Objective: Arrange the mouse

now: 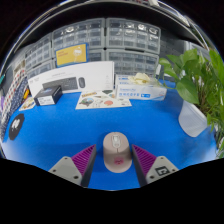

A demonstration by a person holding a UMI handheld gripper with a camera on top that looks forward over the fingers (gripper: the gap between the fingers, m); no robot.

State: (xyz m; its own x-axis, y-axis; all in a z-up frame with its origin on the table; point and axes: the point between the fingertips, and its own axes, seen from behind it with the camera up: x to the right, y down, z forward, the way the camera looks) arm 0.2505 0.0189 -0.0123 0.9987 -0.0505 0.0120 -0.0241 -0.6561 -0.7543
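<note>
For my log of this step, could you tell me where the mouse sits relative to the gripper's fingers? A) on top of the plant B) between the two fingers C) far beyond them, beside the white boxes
B: the mouse rests on the blue table between the fingers of the open gripper, a gap at either side.

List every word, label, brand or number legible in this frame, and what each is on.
None can be read.
White box: dark print, too small.
Blue-and-white box: print blurred.
Sheet: pictures only, text unreadable.
Mouse between the open tool fingers: no visible marking.
</note>
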